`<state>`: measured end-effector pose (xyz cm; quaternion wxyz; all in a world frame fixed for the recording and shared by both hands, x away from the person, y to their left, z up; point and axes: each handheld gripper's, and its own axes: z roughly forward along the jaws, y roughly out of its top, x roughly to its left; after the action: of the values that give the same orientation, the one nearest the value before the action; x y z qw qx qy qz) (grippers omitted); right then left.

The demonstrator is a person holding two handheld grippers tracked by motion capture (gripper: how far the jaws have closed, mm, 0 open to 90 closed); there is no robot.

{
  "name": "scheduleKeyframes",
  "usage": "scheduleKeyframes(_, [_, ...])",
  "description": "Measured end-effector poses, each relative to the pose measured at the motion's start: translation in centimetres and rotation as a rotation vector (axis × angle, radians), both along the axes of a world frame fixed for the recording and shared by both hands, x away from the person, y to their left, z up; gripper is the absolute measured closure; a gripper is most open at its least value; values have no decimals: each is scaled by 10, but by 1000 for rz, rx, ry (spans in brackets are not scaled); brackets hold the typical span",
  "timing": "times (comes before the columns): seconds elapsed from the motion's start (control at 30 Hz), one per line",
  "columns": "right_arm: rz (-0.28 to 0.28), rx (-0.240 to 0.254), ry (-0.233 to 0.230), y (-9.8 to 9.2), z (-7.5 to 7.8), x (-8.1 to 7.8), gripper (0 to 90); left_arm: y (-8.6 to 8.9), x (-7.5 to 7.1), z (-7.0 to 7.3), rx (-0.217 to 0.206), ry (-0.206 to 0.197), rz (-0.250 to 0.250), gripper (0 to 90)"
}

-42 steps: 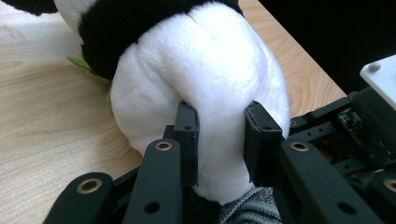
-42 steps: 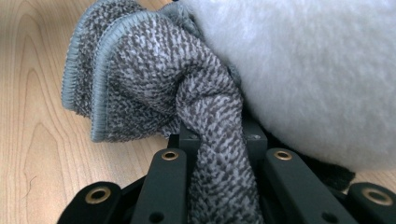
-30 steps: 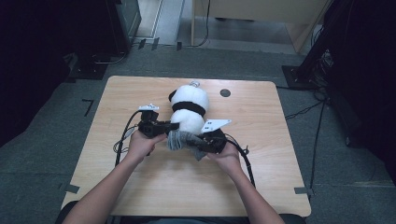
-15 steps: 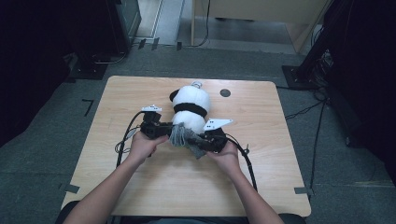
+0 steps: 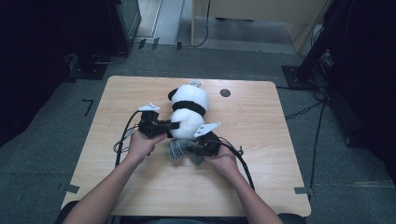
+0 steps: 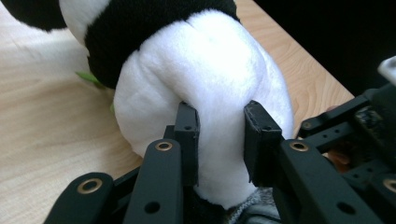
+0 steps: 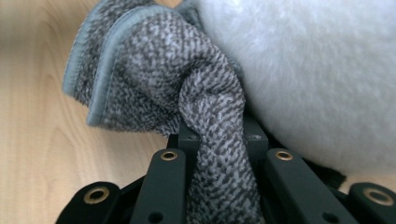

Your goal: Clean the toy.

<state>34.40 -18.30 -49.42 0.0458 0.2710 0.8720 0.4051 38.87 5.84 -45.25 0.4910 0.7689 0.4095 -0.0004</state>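
Your left claw pinches the plush panda at centre frame on the worktop; your right claw clamps the grey cloth. Pull the cloth gently, holding the panda steady.

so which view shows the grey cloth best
The right gripper view: the grey cloth sits close, weave and hemmed edge clear, pinched in the right gripper. The high view shows a small grey bunch under the panda; the left gripper view, a sliver.
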Motion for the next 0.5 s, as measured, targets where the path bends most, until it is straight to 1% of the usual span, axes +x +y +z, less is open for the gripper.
scheduleKeyframes(0.07, [1,30,-2,-3,7,0,773,2,0,2,-4,-22,0,728])
scheduleKeyframes(0.1, [-5,42,-2,-5,10,0,772,4,1,4,-1,-26,3,732])
scheduleKeyframes(0.13, [-7,64,0,-8,14,0,770,5,1,5,4,-31,8,734])
scheduleKeyframes(0.23, [-33,90,-13,-18,21,2,770,15,6,5,1,-32,39,735])
scheduleKeyframes(0.33, [-92,118,-34,-33,30,6,771,26,11,5,17,-40,74,733])
scheduleKeyframes(0.37, [-120,124,-42,-40,33,8,771,29,12,4,15,-40,82,733])
scheduleKeyframes(0.5, [-217,147,-42,-63,39,14,771,41,16,4,17,-31,100,731])
